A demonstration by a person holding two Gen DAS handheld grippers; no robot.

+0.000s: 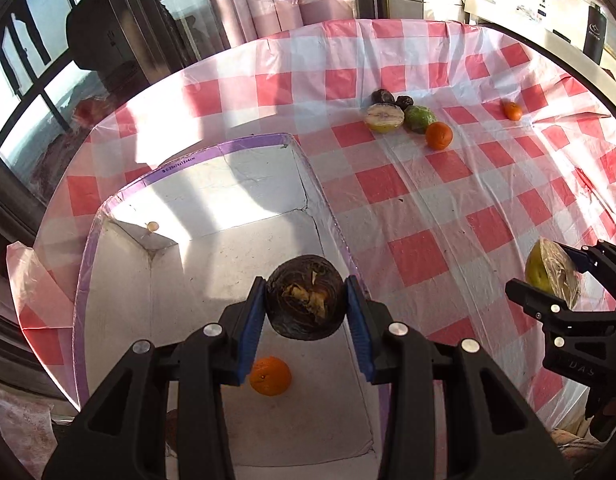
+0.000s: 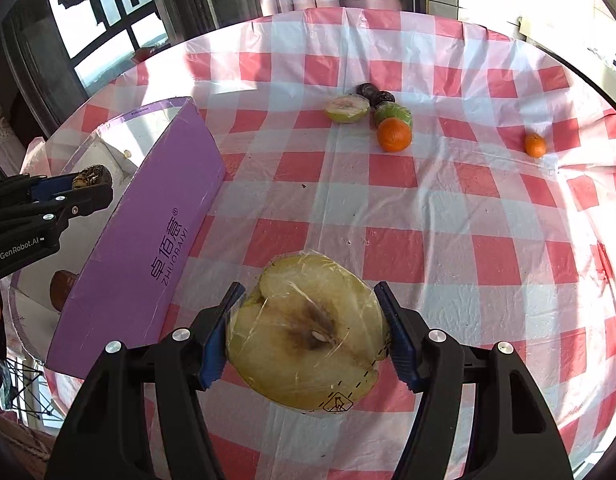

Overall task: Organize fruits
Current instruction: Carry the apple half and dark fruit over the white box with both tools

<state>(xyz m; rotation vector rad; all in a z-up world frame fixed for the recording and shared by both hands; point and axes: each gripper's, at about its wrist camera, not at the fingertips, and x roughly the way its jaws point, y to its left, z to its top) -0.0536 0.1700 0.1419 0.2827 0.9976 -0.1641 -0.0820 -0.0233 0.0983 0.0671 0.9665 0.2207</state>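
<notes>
L gripper (image 1: 306, 307) fingers pinch dark fruit (image 1: 305, 302) over box (image 1: 211, 248); R gripper (image 2: 308, 332) fingers pinch wrapped pear half (image 2: 308, 332); brown item (image 2: 61, 288) half-hidden.

A wrapped apple half (image 2: 308, 340), cut face up, is clamped between the blue pads of the right gripper (image 2: 310, 334) above a checked cloth (image 2: 448, 216). To the left, a purple box (image 2: 147, 236) is seen, and over it a dark fruit (image 2: 92, 175) is gripped by the left gripper (image 2: 87, 184). Farther off, an orange (image 2: 394, 135), a green fruit (image 2: 394, 114), another apple half (image 2: 346, 109) and two dark fruits (image 2: 374, 94) are clustered; a small orange (image 2: 534, 145) is set well apart.
</notes>
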